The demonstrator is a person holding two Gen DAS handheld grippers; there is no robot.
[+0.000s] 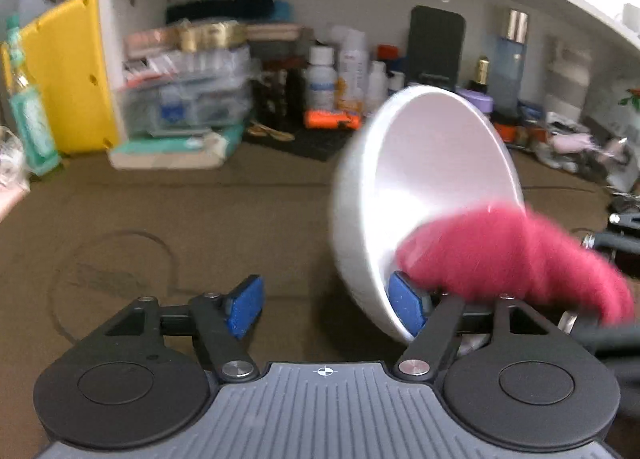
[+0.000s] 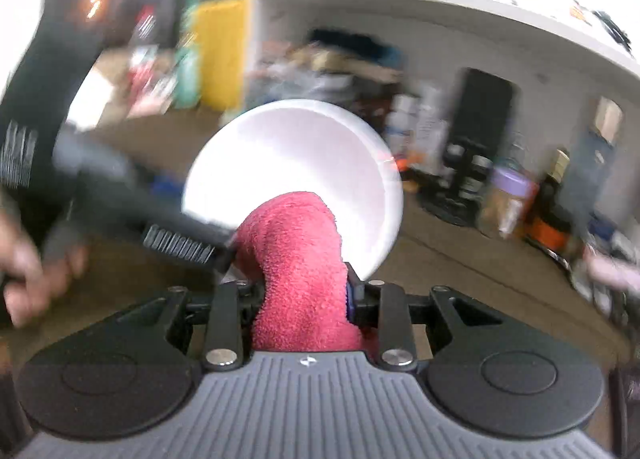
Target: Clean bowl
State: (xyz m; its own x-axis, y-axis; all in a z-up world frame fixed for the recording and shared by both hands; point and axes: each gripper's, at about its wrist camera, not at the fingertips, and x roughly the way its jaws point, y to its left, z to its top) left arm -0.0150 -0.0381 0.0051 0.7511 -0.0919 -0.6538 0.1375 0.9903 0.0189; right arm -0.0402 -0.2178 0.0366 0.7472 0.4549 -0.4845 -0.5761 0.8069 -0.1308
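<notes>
left fingers [image 1: 326, 309] spread — bowl [image 1: 360, 195] rim between | right fingers [image 2: 304, 295] pinching cloth [image 2: 300, 259] | bottles [image 1: 344, 71] behind

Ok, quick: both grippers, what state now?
Left gripper: open; bowl rim between the fingers, unclamped.
Right gripper: shut on the cloth.

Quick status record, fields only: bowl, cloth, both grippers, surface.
bowl: white bowl, tipped on its side, mouth toward the right gripper
cloth: red cloth reaching into the bowl
left gripper: open; one pad inside the bowl's rim, the other clear of it
right gripper: shut on the cloth
surface: brown table; cluttered shelf behind
</notes>
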